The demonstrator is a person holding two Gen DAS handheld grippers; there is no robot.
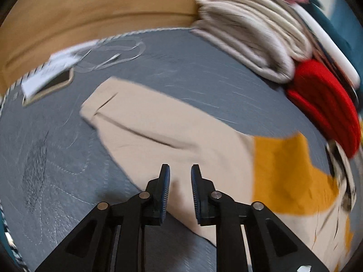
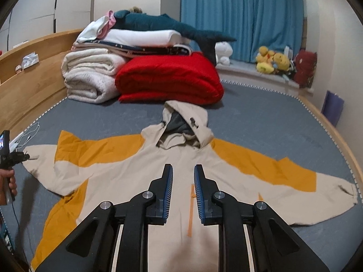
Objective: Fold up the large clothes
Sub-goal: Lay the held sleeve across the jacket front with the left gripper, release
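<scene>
A beige and mustard hooded jacket (image 2: 140, 172) lies flat, front up, on the grey bed (image 2: 261, 122), sleeves spread to both sides, hood toward the far end. My right gripper (image 2: 183, 174) is open and empty above the jacket's chest. My left gripper (image 1: 180, 174) is open and empty just above the jacket's left sleeve (image 1: 158, 124). In the right wrist view the left gripper (image 2: 22, 155) shows at the sleeve's cuff, held by a hand; its jaws are too small to read there.
Folded cream blankets (image 2: 88, 77), a red quilt (image 2: 168, 79) and a plush shark (image 2: 168, 25) are stacked at the bed's far end. A wooden bed frame (image 2: 29, 86) runs along the left. A phone and cable (image 1: 47, 83) lie near the left edge. Plush toys (image 2: 274, 62) sit on the sill.
</scene>
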